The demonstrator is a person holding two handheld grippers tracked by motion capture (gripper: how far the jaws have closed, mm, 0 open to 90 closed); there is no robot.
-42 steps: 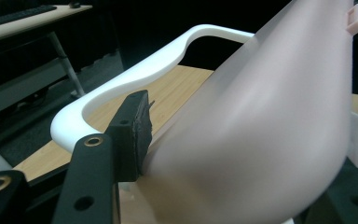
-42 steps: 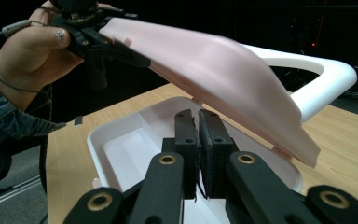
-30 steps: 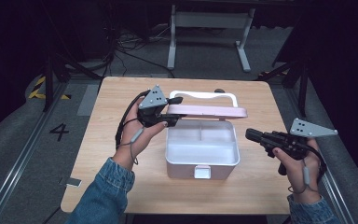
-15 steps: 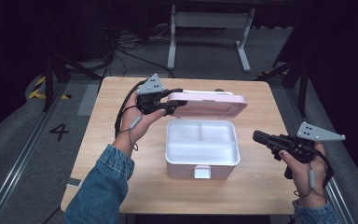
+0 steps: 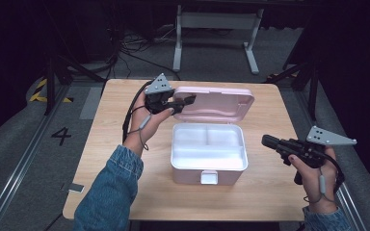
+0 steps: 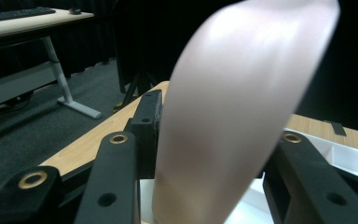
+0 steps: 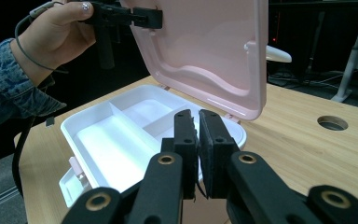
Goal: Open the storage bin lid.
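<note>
Now the left gripper (image 5: 187, 100) clamps the pink lid (image 5: 217, 103), closing further, at eleven o'clock of the white box (image 5: 208, 153); the right gripper (image 5: 270, 141), jaws together, holds nothing.

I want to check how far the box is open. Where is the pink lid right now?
In the high view the pink lid stands raised behind the white box at mid-table, its left corner between the left tongs. The right tongs wait right of the box.

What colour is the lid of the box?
Pink; the lid shows best in the right gripper view. The box under it is white.
</note>
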